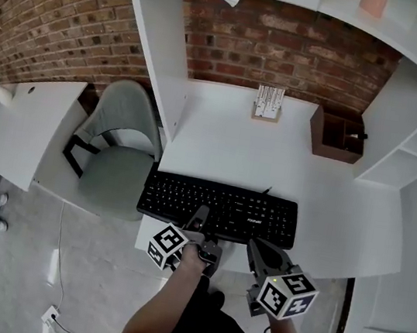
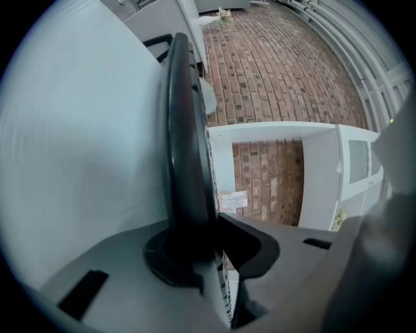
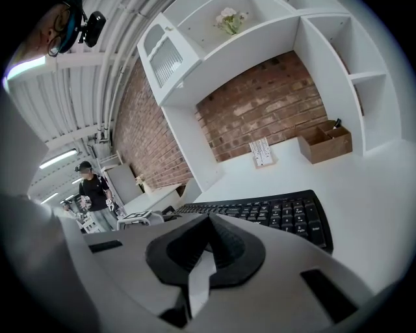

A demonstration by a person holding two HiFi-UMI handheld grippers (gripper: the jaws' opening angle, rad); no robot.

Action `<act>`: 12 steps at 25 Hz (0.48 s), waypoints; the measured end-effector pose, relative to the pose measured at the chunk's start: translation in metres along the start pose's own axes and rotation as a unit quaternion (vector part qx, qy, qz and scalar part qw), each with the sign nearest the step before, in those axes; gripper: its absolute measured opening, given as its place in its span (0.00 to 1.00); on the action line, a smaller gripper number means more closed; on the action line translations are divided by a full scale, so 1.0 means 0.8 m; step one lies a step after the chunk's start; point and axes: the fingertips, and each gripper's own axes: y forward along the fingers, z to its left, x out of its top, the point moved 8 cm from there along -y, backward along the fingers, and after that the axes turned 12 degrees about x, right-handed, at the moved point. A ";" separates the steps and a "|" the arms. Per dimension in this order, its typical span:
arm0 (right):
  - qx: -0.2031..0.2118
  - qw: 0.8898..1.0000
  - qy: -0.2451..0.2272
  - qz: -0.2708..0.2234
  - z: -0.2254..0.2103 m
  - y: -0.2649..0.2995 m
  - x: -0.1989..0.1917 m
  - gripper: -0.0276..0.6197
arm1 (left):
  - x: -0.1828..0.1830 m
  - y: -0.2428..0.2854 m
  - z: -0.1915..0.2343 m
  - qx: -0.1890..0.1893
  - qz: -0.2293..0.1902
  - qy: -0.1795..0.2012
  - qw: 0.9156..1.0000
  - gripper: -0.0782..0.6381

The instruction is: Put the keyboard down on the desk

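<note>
Surface and room, head view, 12 o'clock taken as the far wall:
- A white, smooth-topped desk (image 1: 343, 207) is set in an alcove of white shelving, backed by a red brick wall (image 1: 60, 13).
- A small white paper holder (image 1: 269, 102) is seen at 12 o'clock on the desk.
- A brown wooden box (image 1: 339, 137) stands at about 1 o'clock.
- A grey-green padded chair (image 1: 121, 148) stands just beside the desk at 9 o'clock, with a lower white side table (image 1: 19, 124) beyond it.
- Grey floor (image 1: 20, 265) is seen at 7 o'clock.

Task item:
- A black full-size plastic keyboard (image 1: 218, 206) is found keys-up on the desk, along the 6 o'clock edge.
- Its long axis runs from 9 to 3 o'clock, and its 9 o'clock end slightly overhangs the desk corner.
- The legends face 6 o'clock.
- Whether it rests fully flat cannot be told.

Grippers:
- The left gripper (image 1: 200, 219) is clamped on the keyboard's 6 o'clock edge. In the left gripper view the 2 jaws are narrowly parted, with the keyboard (image 2: 185, 130) pinched edge-on between them.
- The right gripper (image 1: 258, 250) is held just off that same edge, toward 5 o'clock. In the right gripper view its jaws (image 3: 208, 218) are pressed fully together with nothing between them, and the keyboard (image 3: 273, 211) lies just ahead.
</note>
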 end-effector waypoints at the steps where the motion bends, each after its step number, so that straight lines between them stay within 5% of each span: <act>1: 0.002 1.000 -0.001 0.003 0.001 0.003 -0.001 0.05 | 0.000 0.000 0.000 0.004 -0.001 0.002 1.000 0.21; 12: 0.005 1.000 -0.007 0.023 0.008 0.014 -0.012 0.05 | 0.002 -0.004 -0.003 0.087 0.016 -0.003 0.996 0.29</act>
